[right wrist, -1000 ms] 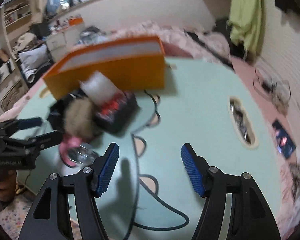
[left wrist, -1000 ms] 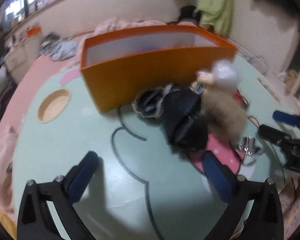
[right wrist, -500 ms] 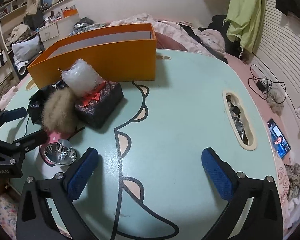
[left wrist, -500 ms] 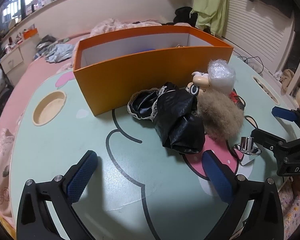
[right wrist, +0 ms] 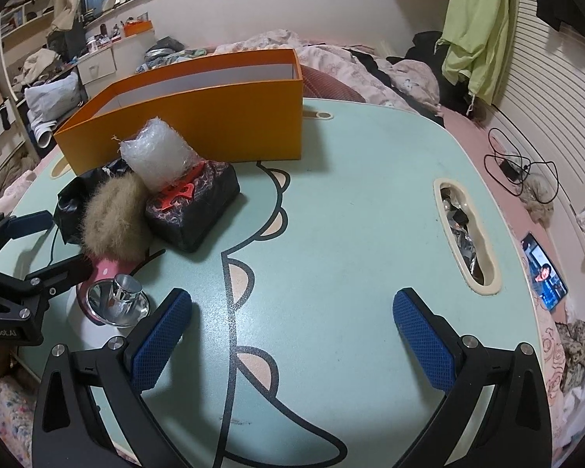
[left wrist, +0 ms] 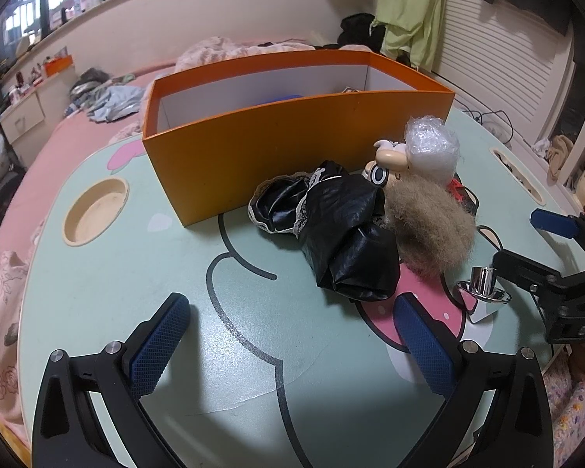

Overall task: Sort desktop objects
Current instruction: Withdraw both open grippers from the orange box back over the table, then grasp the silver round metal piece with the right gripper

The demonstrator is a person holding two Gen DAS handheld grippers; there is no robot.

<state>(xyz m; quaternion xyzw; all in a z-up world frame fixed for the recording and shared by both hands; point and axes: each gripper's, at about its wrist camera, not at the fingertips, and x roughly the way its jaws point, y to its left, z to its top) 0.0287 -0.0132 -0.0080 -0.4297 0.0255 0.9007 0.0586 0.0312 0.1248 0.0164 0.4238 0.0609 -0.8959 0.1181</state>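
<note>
Step in hand: I judge I am between picks; neither pair of tongs carries anything, and the clutter waits in front of the box.
Left tongs (left wrist: 292,335): low centre of the left wrist view, jaws spread wide with only bare worktop (left wrist: 136,273) between the blue ribbed pads.
Right tongs (right wrist: 292,323): low centre of the right wrist view, jaws have just been opening and now stand fully apart, nothing between them.
Chrome stand (left wrist: 483,292): lower right of the left view, a shiny metal dish with a short post; hard and slick, nearest to me.
Black pouch (left wrist: 347,241): centre of the left view, crumpled glossy leather-like stuff with lace trim; soft, should pinch easily.
Fur ball (left wrist: 429,226): right of the pouch and touching it, tan and long-haired.
Dark packet (right wrist: 193,210): left of centre in the right view, wrinkled wrapper with red markings.
Bubble wrap wad (right wrist: 156,156): resting on top of the packet, clear and squashy.
Orange box (left wrist: 277,148): upper centre, stiff card with white inside, open top; something blue shows within.
Next move: I expect to lower one pair over a near item, close, then lift it across the box wall.
</note>
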